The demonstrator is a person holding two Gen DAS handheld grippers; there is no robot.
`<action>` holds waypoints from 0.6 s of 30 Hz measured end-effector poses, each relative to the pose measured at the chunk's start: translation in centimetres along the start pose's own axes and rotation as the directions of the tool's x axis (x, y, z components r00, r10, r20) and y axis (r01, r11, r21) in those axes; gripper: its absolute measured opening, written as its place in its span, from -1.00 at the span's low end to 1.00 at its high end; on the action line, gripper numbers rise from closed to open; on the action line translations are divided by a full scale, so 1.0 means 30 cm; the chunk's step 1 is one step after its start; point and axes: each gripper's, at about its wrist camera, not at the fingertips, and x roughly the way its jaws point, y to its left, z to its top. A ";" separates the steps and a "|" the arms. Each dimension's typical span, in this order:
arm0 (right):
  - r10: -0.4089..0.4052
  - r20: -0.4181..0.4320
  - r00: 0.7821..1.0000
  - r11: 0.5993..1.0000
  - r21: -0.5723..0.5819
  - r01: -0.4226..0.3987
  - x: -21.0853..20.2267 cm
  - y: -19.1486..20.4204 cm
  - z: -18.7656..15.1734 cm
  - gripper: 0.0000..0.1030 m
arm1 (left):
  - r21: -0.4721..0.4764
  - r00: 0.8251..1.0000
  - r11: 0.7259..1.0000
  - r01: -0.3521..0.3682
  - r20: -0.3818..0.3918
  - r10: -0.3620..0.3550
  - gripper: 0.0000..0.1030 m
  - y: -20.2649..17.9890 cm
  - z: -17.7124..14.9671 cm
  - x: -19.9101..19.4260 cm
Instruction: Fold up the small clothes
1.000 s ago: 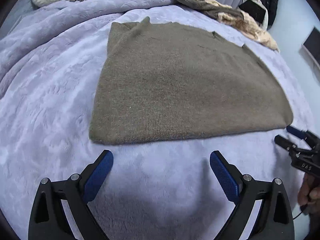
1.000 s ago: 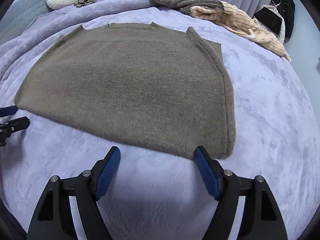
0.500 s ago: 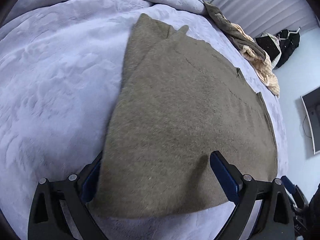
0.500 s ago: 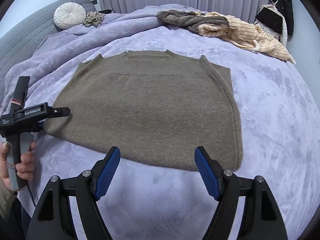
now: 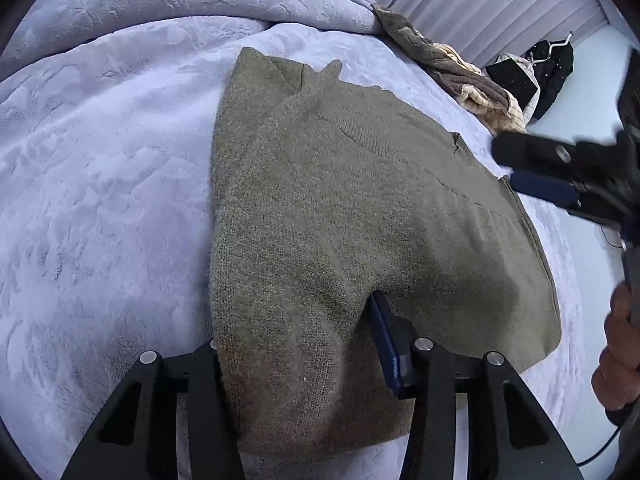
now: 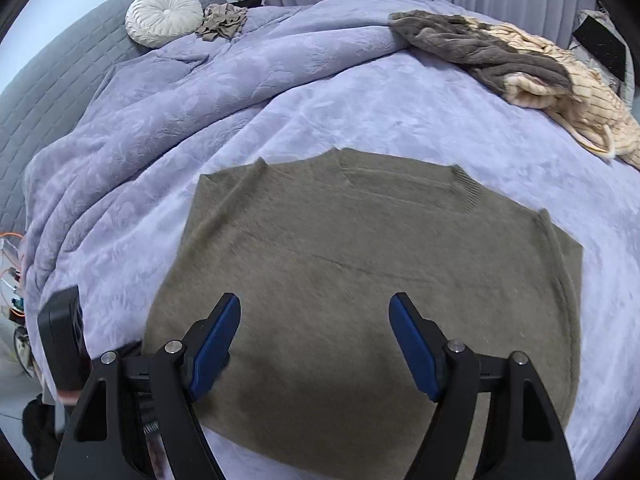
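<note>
An olive-brown knit sweater (image 6: 360, 264) lies flat on a lilac blanket (image 6: 160, 128), neck away from me. In the left wrist view my left gripper (image 5: 296, 332) is closing on the sweater's (image 5: 340, 208) near-left bottom corner; the knit bunches between its jaws and hides the left finger. My right gripper (image 6: 316, 336) is open and empty, hovering over the sweater's lower middle. The right gripper also shows in the left wrist view (image 5: 532, 176), above the sweater's far side.
A pile of grey and cream clothes (image 6: 520, 68) lies at the far right of the bed. A round white cushion (image 6: 164, 18) and a small beige garment (image 6: 224, 20) sit by the grey headboard (image 6: 48, 92). Dark items (image 5: 536, 72) lie beyond the bed.
My left gripper moved onto the sweater's bottom-left corner and closed on it. My right gripper moved forward from in front of the hem to above the sweater.
</note>
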 end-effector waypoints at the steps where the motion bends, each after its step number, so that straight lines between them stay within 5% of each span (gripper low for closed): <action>1: 0.004 -0.017 1.000 1.000 0.000 -0.004 0.032 0.023 0.033 0.55 | 0.002 1.000 1.000 -0.001 0.001 0.001 -0.07 -0.001 -0.001 -0.001; 8: 0.012 -0.164 0.986 0.999 0.035 -0.006 0.288 0.170 0.220 0.55 | 0.002 1.000 1.000 0.007 0.009 -0.007 -0.07 0.002 -0.004 -0.002; 18: -0.004 -0.251 0.968 0.999 0.031 0.012 0.438 0.295 0.301 0.57 | -0.023 0.999 0.999 0.046 0.014 -0.046 -0.14 0.030 -0.015 -0.035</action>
